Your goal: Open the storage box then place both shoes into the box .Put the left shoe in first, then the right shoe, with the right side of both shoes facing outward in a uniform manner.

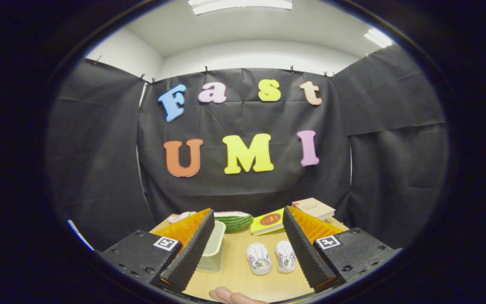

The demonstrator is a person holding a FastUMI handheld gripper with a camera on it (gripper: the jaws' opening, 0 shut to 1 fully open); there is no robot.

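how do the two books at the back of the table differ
The yellow book has a bright yellow cover with a red oval mark; the tan book has a pale brownish cover. The yellow book lies beside the green striped thing; the tan book lies farther back, beyond the right finger. Both lie flat and closed on the table, beyond the two shoes. The gripper is open, holding nothing.

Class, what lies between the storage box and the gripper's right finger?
In the gripper view, two white shoes stand side by side on the table between the box and the open gripper's right finger.
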